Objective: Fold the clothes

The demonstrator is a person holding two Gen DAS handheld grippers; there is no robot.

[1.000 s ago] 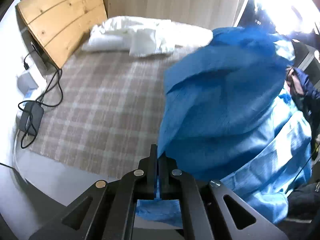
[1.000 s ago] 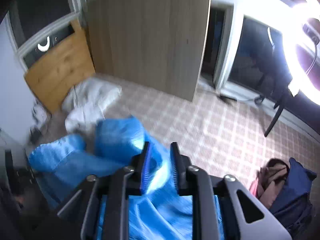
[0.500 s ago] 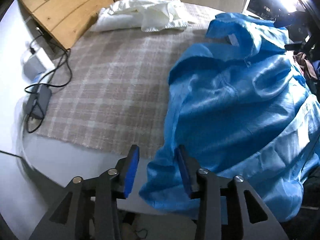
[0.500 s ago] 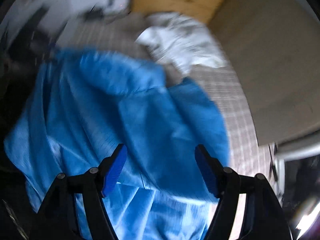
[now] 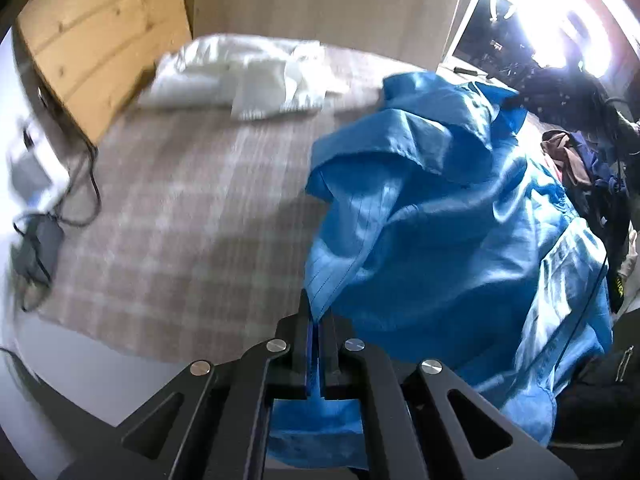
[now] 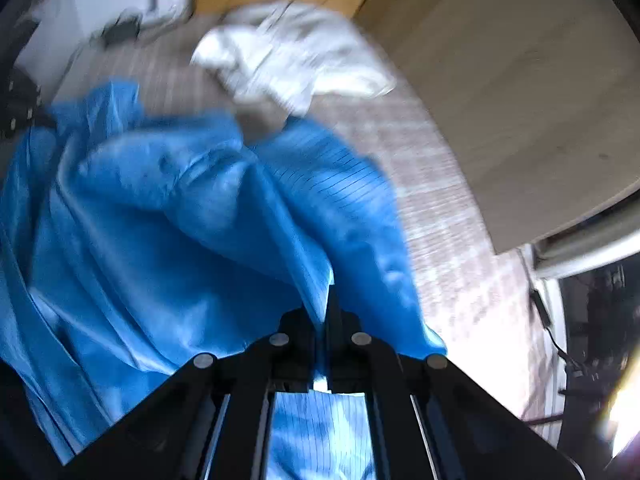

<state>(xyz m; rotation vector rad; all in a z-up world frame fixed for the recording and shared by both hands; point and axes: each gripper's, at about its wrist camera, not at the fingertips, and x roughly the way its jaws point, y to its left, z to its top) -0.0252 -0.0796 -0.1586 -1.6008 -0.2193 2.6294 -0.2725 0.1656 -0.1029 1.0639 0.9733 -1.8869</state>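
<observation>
A shiny blue garment [image 5: 440, 216] lies crumpled on the right half of a bed with a beige plaid cover [image 5: 192, 208]. My left gripper [image 5: 315, 320] is shut on the garment's near left edge, and the cloth runs up from between its jaws. In the right wrist view the same blue garment [image 6: 168, 216] fills the left and middle. My right gripper [image 6: 326, 300] is shut on a fold of it, with striped blue cloth pinched between the jaws and hanging below them.
A heap of white clothes [image 5: 240, 80] lies at the head of the bed by a wooden headboard [image 5: 100, 40]. Cables and a charger [image 5: 44, 236] sit at the left edge. Dark clothes [image 5: 576, 160] are piled at the right. A pale wardrobe panel [image 6: 520, 100] stands beyond the bed.
Both grippers let go of the blue garment, opened wide, then closed again on new spots of it. The right gripper rolled over and came down toward the bed.
</observation>
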